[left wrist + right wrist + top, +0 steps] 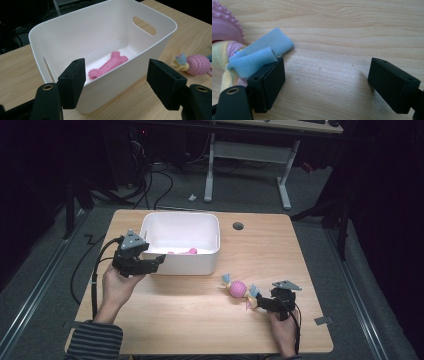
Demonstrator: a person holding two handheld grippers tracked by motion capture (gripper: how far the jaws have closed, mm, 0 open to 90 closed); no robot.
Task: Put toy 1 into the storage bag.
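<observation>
On the wooden table (165, 315), the left gripper (159, 261) sits at the white bin (181, 268) near wall, while the right gripper (256, 303) rests beside the pink ball toy (238, 289).

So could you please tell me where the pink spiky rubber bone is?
The pink spiky rubber bone lies on the floor of the white plastic bin, just ahead of the left claw in the left gripper view.

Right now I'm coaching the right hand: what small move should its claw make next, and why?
Probably shift the right claw sideways toward the ball toy: the jaws stand open over bare table, and the toy's blue cloth end lies atop one jaw, not between them.
</observation>
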